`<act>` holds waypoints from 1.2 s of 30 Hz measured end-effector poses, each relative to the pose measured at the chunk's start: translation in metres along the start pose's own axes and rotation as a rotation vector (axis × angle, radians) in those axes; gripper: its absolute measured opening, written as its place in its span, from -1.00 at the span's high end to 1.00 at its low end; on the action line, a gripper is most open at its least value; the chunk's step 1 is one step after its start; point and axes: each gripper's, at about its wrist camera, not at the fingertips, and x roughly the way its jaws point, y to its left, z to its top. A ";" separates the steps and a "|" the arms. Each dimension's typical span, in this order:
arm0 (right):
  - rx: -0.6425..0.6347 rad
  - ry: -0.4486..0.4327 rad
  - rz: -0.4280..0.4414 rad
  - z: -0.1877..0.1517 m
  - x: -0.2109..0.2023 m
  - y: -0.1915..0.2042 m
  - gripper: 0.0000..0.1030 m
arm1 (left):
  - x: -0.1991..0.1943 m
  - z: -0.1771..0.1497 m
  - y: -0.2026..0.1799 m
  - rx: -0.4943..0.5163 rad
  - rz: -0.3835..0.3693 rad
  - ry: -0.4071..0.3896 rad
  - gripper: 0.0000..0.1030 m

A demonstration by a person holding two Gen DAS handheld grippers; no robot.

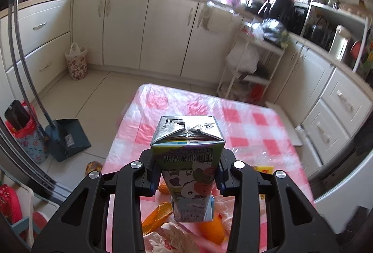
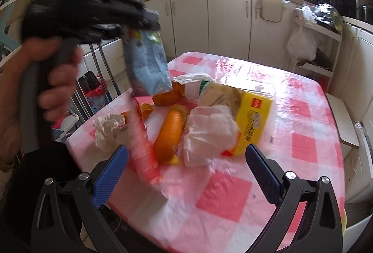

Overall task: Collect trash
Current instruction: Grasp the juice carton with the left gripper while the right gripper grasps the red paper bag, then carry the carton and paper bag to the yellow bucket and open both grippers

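Observation:
My left gripper (image 1: 187, 170) is shut on a small milk carton (image 1: 190, 166) with a cow print, held upside down above the table. The right wrist view shows that gripper (image 2: 139, 26) lifted at the left with the carton (image 2: 146, 66) hanging from it, blurred. My right gripper (image 2: 186, 173) is open and empty, low over the near part of the pink checked tablecloth (image 2: 303, 148). Ahead of it lie orange peels (image 2: 169, 134), a crumpled white tissue (image 2: 107, 129), a clear plastic bag (image 2: 209, 134), a yellow box (image 2: 251, 122) and a pink wrapper (image 2: 142, 150).
A floral waste bin (image 1: 30, 143) with a red liner stands on the floor left of the table, beside a blue dustpan (image 1: 67, 138). A second lined basket (image 1: 77, 63) stands by the far cabinets. A white shelf rack (image 1: 251, 66) is at the right.

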 end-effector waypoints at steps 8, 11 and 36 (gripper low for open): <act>-0.020 0.052 0.073 -0.003 0.019 0.010 -0.63 | -0.022 0.003 0.019 -0.042 -0.016 -0.034 0.31; -0.071 0.075 0.083 -0.008 0.023 0.019 -0.42 | -0.025 0.000 0.023 -0.047 -0.015 -0.032 0.31; 0.114 -0.113 0.018 -0.012 -0.062 -0.043 0.98 | -0.066 -0.009 -0.039 -0.021 -0.123 -0.059 0.31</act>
